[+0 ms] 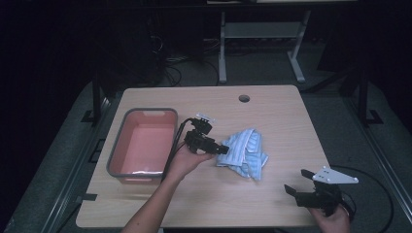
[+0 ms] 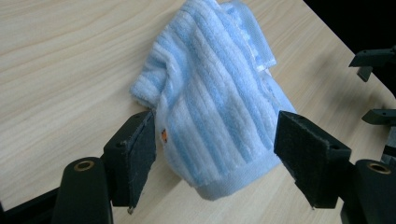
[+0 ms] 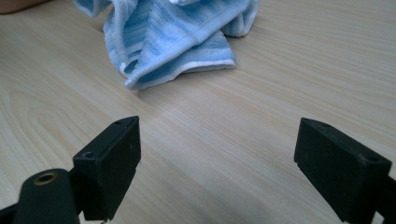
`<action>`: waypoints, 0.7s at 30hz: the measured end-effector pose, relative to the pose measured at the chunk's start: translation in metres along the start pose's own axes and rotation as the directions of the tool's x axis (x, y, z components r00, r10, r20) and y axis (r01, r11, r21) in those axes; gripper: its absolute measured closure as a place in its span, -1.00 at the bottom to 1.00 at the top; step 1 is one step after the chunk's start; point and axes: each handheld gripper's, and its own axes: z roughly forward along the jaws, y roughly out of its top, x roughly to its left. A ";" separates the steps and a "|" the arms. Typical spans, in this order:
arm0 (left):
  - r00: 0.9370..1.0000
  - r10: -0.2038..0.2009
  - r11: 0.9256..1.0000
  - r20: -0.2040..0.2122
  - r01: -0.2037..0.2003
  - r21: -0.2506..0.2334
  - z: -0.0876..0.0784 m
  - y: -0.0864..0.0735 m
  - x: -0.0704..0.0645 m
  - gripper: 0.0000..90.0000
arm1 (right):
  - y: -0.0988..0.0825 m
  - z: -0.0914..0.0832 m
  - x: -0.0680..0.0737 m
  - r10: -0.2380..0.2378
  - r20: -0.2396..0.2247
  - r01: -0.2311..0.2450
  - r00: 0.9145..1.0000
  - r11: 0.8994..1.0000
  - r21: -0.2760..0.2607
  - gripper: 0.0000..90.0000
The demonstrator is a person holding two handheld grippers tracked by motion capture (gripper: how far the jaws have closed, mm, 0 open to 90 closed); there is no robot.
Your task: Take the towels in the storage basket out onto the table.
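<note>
While the towel [image 1: 244, 154] lies crumpled near the middle of the table [image 1: 282, 116], right of the pink tub [image 1: 143, 143], the left gripper [image 1: 221, 149] stands at its left edge, jaws wide, the towel's near end between the pads but not pinched. Well apart, at the table's front right, the right gripper [image 1: 297, 181] gapes over bare wood, holding nothing.

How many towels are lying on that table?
1. A crumpled blue striped towel lies near the middle of the table, right of the pink tub. The tub looks empty, though its near corner is partly hidden.
</note>
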 end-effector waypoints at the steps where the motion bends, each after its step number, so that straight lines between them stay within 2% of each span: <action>1: 1.000 -0.001 1.000 0.001 0.001 -0.001 -0.002 -0.004 0.001 -0.34 | 0.000 0.000 0.000 -0.001 0.000 0.001 1.000 1.000 0.000 -0.69; 12: 1.000 0.004 1.000 0.009 -0.004 -0.001 -0.004 -0.019 0.000 -0.37 | 0.000 0.001 0.000 0.000 0.005 0.000 1.000 1.000 0.010 -0.69; 13: 1.000 0.017 1.000 0.009 -0.017 0.008 -0.005 -0.020 0.000 -0.37 | -0.001 0.001 0.000 0.000 0.004 0.000 1.000 1.000 0.011 -0.69; 14: 1.000 0.011 1.000 0.012 -0.011 0.000 -0.005 -0.021 -0.002 -0.37 | -0.001 0.001 0.000 0.001 0.004 -0.001 1.000 1.000 0.010 -0.69; 21: 0.999 0.034 0.999 0.009 -0.034 0.005 -0.008 -0.031 -0.005 -0.37 | -0.001 0.001 -0.001 0.005 0.007 -0.005 1.000 1.000 0.011 -0.69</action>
